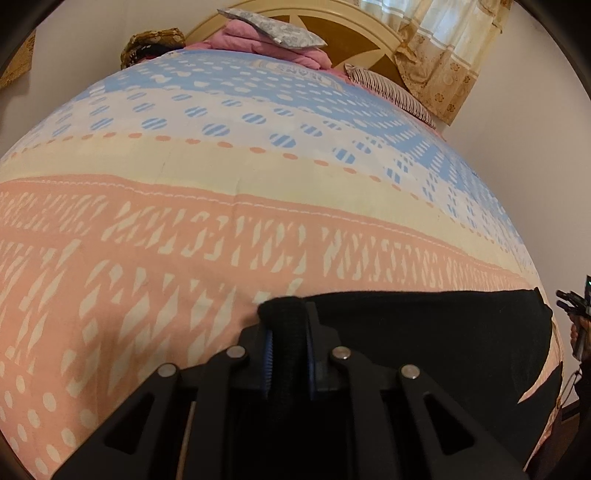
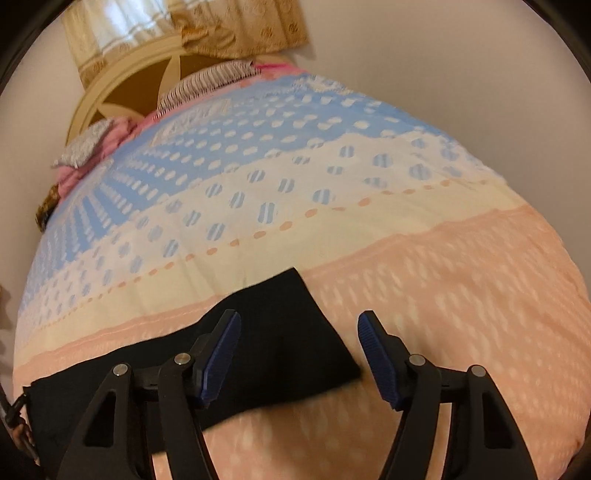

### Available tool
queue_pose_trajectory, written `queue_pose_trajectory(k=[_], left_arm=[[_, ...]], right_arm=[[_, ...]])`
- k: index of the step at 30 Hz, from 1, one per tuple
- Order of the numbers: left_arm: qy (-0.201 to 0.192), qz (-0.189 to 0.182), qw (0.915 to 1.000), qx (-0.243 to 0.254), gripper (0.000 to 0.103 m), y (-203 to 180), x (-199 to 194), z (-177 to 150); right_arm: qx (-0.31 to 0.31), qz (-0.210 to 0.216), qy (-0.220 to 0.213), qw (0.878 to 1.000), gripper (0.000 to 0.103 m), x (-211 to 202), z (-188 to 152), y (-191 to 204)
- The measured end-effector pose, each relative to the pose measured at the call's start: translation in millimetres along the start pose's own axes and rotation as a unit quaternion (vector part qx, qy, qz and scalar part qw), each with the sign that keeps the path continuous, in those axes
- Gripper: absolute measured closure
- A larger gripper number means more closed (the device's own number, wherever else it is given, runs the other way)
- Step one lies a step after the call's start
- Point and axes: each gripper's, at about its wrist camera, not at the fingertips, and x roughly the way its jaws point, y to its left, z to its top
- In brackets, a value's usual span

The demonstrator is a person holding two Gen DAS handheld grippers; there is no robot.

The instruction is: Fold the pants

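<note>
The black pants (image 1: 424, 339) lie flat on the patterned bedspread (image 1: 221, 206), near the bed's front edge. My left gripper (image 1: 289, 321) is shut on a bunched end of the pants, with black cloth pinched between its blue pads. In the right wrist view the pants (image 2: 280, 332) spread from lower left to a far corner. My right gripper (image 2: 299, 332) is open and empty, hovering just above the pants' right end, with its left finger (image 2: 221, 354) over the cloth and its right finger (image 2: 376, 354) over the bedspread. The right gripper also shows at the left wrist view's right edge (image 1: 576, 306).
A pink folded blanket (image 1: 266, 40) with a grey pillow (image 1: 273, 26) and a striped pillow (image 1: 391, 88) lie at the cream headboard (image 1: 332, 22). A curtain (image 1: 450, 48) hangs behind. The bedspread runs on beyond the pants in both views.
</note>
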Motion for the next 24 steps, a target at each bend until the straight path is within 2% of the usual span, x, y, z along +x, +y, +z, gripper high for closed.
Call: queue_pose_trajectory(k=[7,10,11,13,14,15,20,24], left_arm=[[-0.001,-0.002,1.0000,-0.001,0.088,0,2,0],[-0.001,0.000,1.0000,-0.001,0.088,-1,3,1],[0.000,0.002,1.0000,0.001,0.088,-2,3,0],[-0.001,0.007,1.0000,0.006,0.088,-3,3,1],[-0.001,0.010,0.9999,0.008,0.088,-3,3,1],[-0.001,0.012,0.9999,0.010,0.088,-4,3,1],[-0.013,0.024,0.9995,0.017,0.088,-6,-6,5],[-0.070,-0.002,0.9975,-0.008,0.088,-3,-39,6]], right_arm=[[-0.011,0.012,0.043,0.999,0.036,57,22,4],[-0.012,0.023,0.085,0.996,0.038,81,21,4],[-0.024,0.015,0.088,0.996,0.043,85,19,7],[-0.062,-0.004,0.084,0.995,0.078,87,16,16],[-0.069,-0.006,0.080,0.994,0.088,84,15,17],[-0.065,0.011,0.079,0.995,0.094,80,15,17],[-0.100,0.009,0.030,0.994,0.095,30,6,23],[-0.115,0.010,-0.032,0.993,0.095,-26,-1,17]])
